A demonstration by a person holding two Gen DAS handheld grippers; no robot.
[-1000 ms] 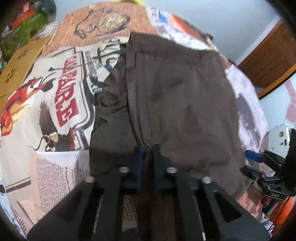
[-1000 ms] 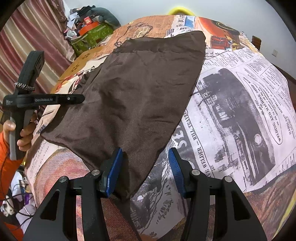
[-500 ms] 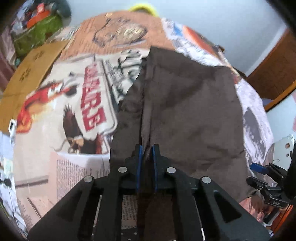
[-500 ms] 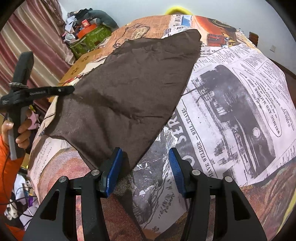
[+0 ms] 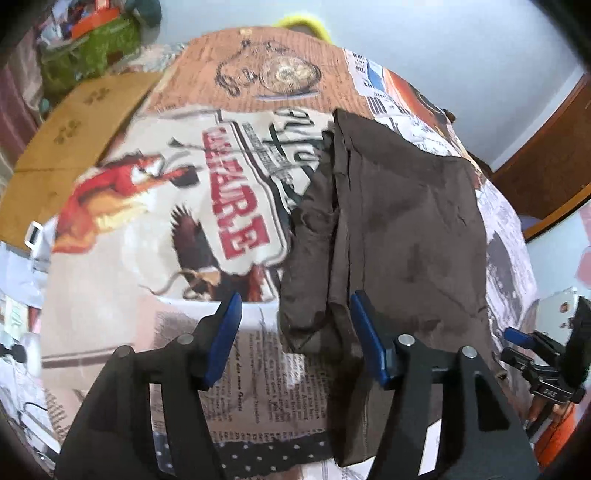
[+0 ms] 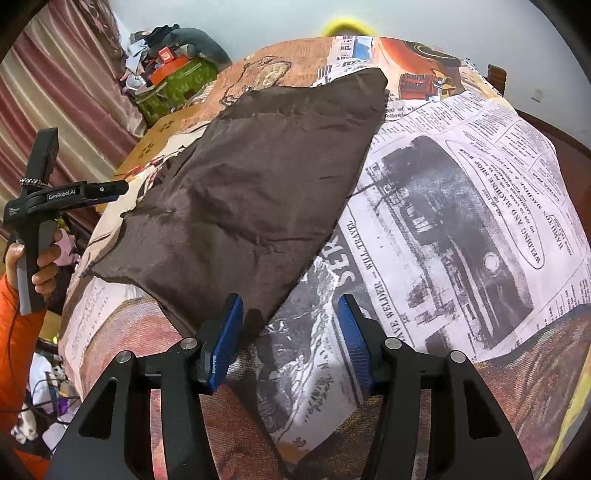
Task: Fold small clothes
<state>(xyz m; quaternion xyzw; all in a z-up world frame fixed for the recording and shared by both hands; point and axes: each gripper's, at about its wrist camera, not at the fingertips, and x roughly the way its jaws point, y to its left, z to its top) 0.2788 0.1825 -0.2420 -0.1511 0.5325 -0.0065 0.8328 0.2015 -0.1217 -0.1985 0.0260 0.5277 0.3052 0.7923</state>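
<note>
A dark brown garment [image 5: 399, 229] lies spread on a bed covered with a newspaper-print sheet [image 5: 229, 206]. Its left edge is bunched into folds. My left gripper [image 5: 295, 332] is open, with the garment's near left corner lying between and under its blue pads, and it holds nothing. In the right wrist view the garment [image 6: 258, 184] lies flat. My right gripper [image 6: 290, 332] is open over the garment's near corner and the sheet [image 6: 461, 221]. The left gripper shows there at the far left [image 6: 110, 188], and the right gripper shows in the left wrist view [image 5: 517, 338].
A cardboard box [image 5: 70, 147] and a green bag [image 5: 92, 48] with clutter stand beyond the bed's left side. Striped curtains [image 6: 55, 96] hang at the left. A wooden door [image 5: 546, 155] is at the right. A yellow object [image 6: 343, 27] sits at the bed's far end.
My left gripper was shut on the garment's left edge and has opened, letting the cloth drop onto the sheet. The right gripper has stayed open near the garment's corner.
</note>
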